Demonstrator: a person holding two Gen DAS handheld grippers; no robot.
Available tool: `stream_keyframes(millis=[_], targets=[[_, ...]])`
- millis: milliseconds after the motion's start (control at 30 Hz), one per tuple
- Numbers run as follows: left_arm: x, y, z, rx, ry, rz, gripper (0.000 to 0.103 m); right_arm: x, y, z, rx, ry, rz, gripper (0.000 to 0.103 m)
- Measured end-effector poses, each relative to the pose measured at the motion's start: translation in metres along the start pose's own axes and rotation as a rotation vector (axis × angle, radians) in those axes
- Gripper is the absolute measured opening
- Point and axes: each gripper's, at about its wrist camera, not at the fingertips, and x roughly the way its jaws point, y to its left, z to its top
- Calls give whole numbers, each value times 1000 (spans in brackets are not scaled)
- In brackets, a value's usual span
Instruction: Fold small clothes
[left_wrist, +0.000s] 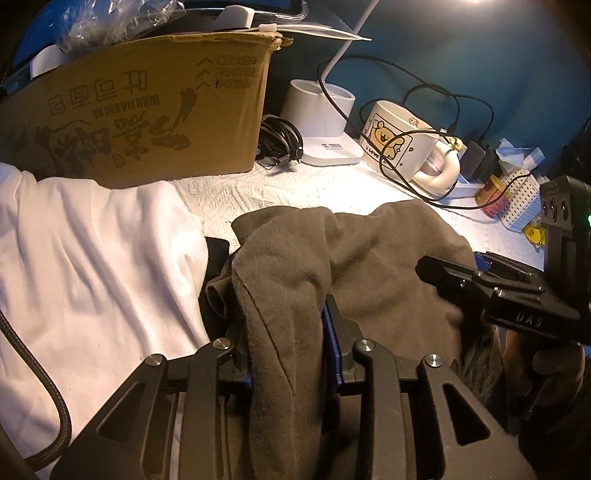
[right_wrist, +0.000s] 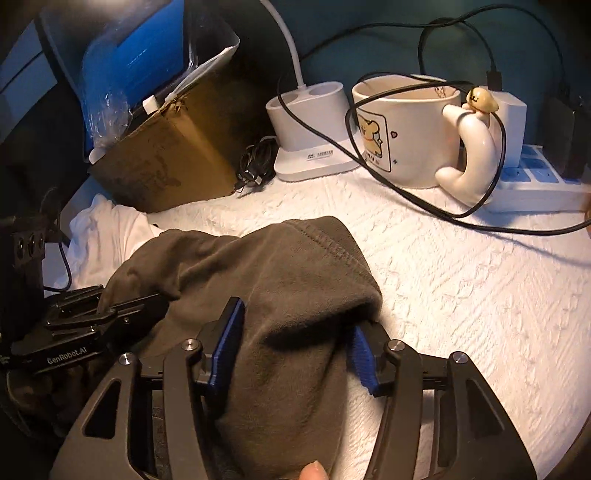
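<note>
Grey-brown knit fabric fills the middle of both views: we see a small garment (left_wrist: 369, 258) bunched on the bench (right_wrist: 461, 295), which is covered with a white textured cloth. In the left wrist view, the left gripper (left_wrist: 286, 354) has its fingers drawn close together on a fold of that garment, which rises between the blue pads and drapes back over the mechanism toward the camera. In the right wrist view, the right gripper (right_wrist: 295, 354) has its fingers set fairly wide, straddling a thick hump of the same garment; the left pad presses the cloth, but the right pad is partly tucked beneath the fabric's edge, so we cannot tell whether it truly grips. Each gripper appears at the edge of the other's view, the two working just beside one another over the garment. A white shirt (left_wrist: 92, 266) lies to the left, touching the garment's edge, with something black showing between them. Behind it stands a cardboard box (left_wrist: 147, 118) with printed characters. Farther back, we see a white lamp base (right_wrist: 310, 122), a cream mug (right_wrist: 410, 136) with a cartoon bear, black cables (right_wrist: 406, 192) looping over the mug, and a power strip (right_wrist: 535, 181).
</note>
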Motion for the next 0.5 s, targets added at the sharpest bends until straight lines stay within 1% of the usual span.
stream_keyframes(millis=[67,133,200,367,500], targets=[[-1,2,0,-11,-1,-7,30,0,3,-3,-30,-10,-35,58],[-4,2,0,-13,-11,3,33,-3,6,-5,-51,-23,-74,58],[-10,1,0,-10,-29,33,36,-6,8,-7,-71,-38,-115,58],[-27,3,0,-5,-59,70,36,-20,14,-14,-96,-56,-183,58],[-42,1,-5,-2,-79,82,36,-33,16,-21,-89,-60,-198,60]])
